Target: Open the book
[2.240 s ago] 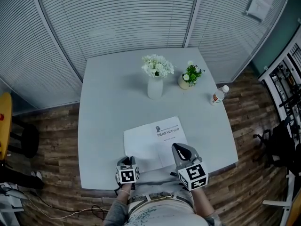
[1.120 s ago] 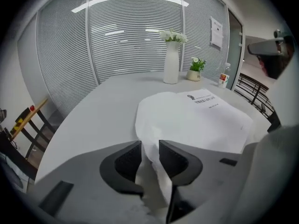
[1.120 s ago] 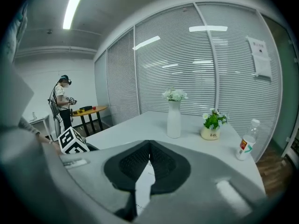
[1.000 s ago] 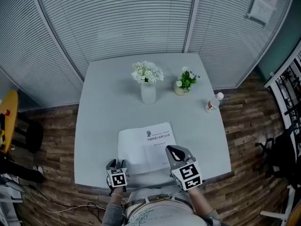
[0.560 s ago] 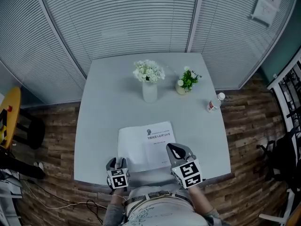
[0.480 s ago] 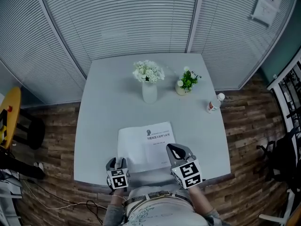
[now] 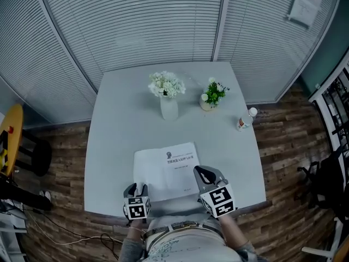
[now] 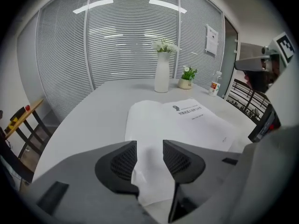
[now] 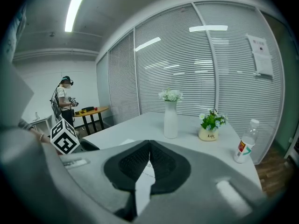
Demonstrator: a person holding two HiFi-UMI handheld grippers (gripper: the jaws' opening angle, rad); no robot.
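The left hand-held gripper is hanging just over the near left corner of the book. Its jaws are apart and closing a little. The white page is showing through the gap, but the pads are not pinching it.

The right hand-held gripper is sitting by the near right corner, and its jaws are together with nothing clamped in them.

The book is lying flat on the desk, right in front of both grippers. Its fold is running away from the person, with a blank half on the left and a printed half on the right.

Farther back, a vase of white flowers, a small potted plant and a bottle are standing well away from the book.
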